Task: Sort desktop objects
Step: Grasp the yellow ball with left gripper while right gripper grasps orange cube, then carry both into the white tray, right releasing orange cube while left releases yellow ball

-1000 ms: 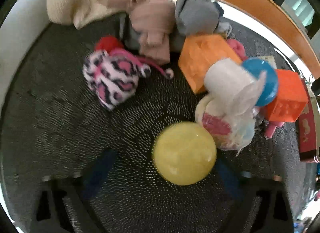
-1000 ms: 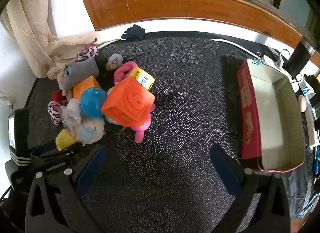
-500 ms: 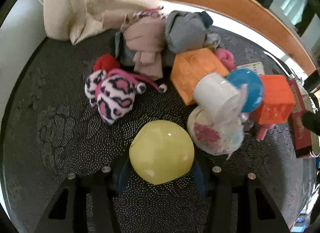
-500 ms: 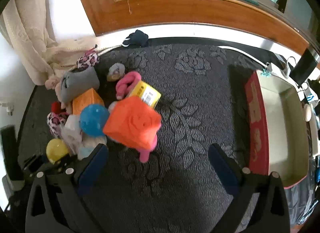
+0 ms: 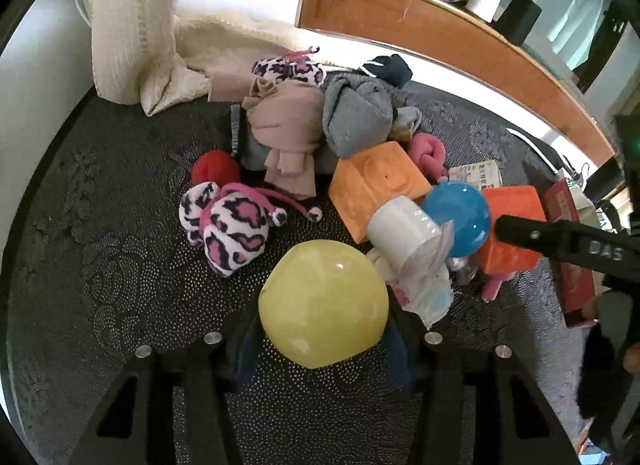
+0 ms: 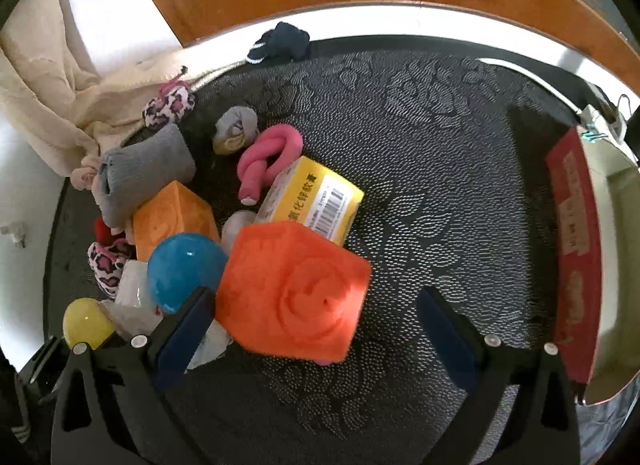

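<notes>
On dark patterned cloth (image 6: pixel 420 137), left tool (image 5: pixel 322 339) clamping yellow ball (image 5: pixel 322 307), right tool (image 6: pixel 316 325) spread.

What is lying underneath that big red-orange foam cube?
A pink stick-shaped piece pokes out below the red-orange cube. The yellow box sits against its far side. Whatever else lies beneath the cube is hidden.
</notes>
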